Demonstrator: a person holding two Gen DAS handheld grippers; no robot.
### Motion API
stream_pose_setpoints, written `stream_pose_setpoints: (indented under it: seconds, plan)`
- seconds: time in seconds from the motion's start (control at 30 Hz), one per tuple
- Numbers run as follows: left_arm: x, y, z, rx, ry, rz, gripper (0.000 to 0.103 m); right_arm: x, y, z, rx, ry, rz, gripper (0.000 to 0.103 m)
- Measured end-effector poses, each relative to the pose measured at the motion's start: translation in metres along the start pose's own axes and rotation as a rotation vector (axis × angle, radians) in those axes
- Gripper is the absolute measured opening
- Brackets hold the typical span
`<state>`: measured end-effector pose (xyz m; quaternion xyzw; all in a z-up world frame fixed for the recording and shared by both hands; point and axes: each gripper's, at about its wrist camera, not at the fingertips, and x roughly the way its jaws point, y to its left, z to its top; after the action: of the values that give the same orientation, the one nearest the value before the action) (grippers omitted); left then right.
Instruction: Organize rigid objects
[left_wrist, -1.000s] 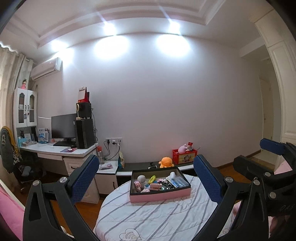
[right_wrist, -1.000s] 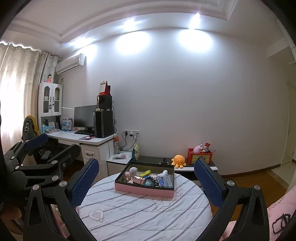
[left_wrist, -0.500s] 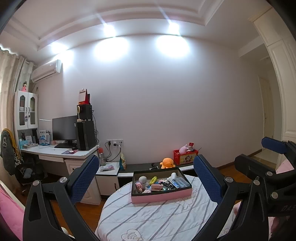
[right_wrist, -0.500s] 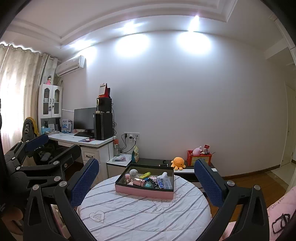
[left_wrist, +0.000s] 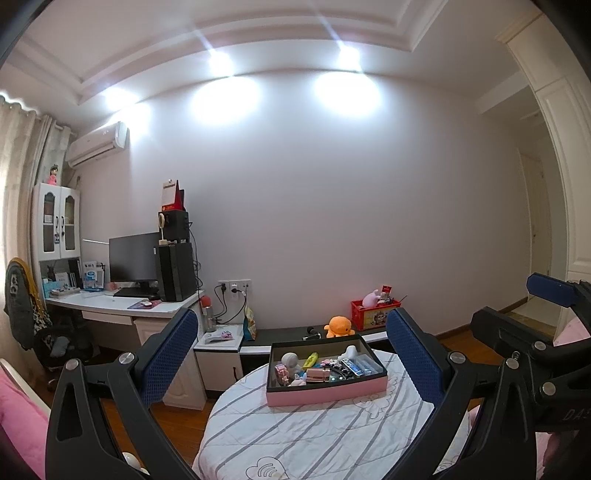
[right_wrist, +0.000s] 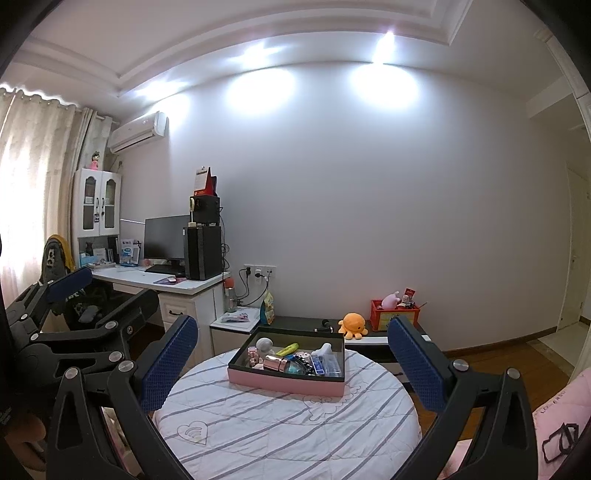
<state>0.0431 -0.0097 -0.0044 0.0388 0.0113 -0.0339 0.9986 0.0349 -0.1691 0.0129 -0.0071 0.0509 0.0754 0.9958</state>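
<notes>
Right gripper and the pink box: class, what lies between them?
Only bare striped tablecloth between the open right gripper and the pink box, in the right wrist view.

Shallow rectangular box with pink outer walls and black inside (left_wrist: 326, 392) (right_wrist: 284, 383), set open-topped on the far half of the round worktop covered in white, grey-striped quilted cloth (left_wrist: 314, 435) (right_wrist: 280, 424). Crowded inside with small rigid objects: round white figure (left_wrist: 290, 360) (right_wrist: 264, 345) at back left, yellow-green marker pen (left_wrist: 311, 360) (right_wrist: 288, 349) lying slantwise beside it, pink-and-white cube-block toy (left_wrist: 282, 372) (right_wrist: 253, 355) at left, shiny rose-gold cylinder (left_wrist: 317, 374) (right_wrist: 275, 364) on its side near the front wall, white bone-shaped piece (left_wrist: 348, 352) (right_wrist: 325, 348) at back right, clear flat case with blue contents (left_wrist: 364, 363) (right_wrist: 327, 365) along the right wall. Dark beaded string, possibly a bracelet (left_wrist: 338, 371), in the middle.
</notes>
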Motion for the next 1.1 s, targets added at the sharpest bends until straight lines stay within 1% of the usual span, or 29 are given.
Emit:
stream_pose_setpoints:
  seconds: [0.33, 0.53, 0.83, 1.1]
  plan:
    - [0.002, -0.007, 0.000, -0.002, 0.003, -0.014, 0.103, -0.005, -0.001, 0.001, -0.006, -0.007, -0.045, 0.103]
    - [0.002, -0.011, 0.002, -0.002, -0.004, -0.015, 0.103, -0.010, 0.000, 0.001, -0.005, -0.034, -0.086, 0.103]
    - [0.005, -0.016, 0.003, -0.002, 0.006, -0.016, 0.103, -0.013, 0.000, 0.000, -0.007, -0.044, -0.101, 0.103]
    - [0.005, -0.016, 0.002, -0.003, -0.010, -0.011, 0.103, -0.011, 0.000, -0.002, 0.003, -0.040, -0.089, 0.103]
